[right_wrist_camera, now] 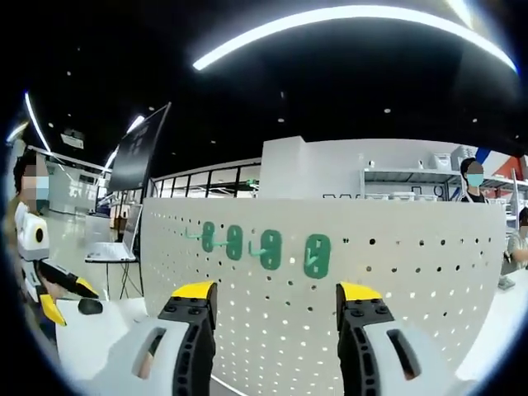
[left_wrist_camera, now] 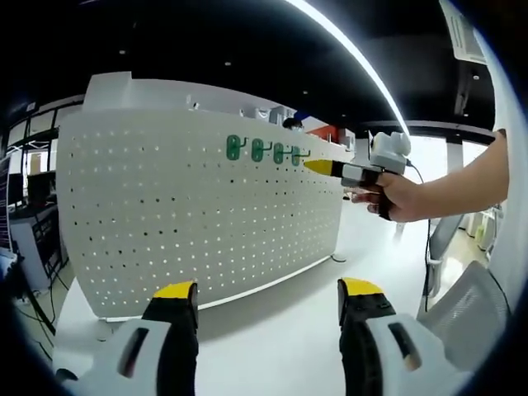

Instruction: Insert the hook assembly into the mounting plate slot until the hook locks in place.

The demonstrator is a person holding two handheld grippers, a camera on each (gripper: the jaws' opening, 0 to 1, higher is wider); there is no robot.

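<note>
An open-plan office or lab: dark ceiling with curved light strips (right_wrist_camera: 346,21), shelving (right_wrist_camera: 412,186) at right, a laptop desk (right_wrist_camera: 107,252) at left.

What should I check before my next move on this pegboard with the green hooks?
1. Four green hooks seated in a row on the white pegboard: ok.
2. Right tongs open and empty: ok.
3. Left tongs open and empty, hanging back from the board: ok.
4. Right tongs close to the rightmost hook in the left gripper view: ok.
5. All hooks visible in both views: ok.
6. Hooks fully locked in their slots: cannot tell.
</note>
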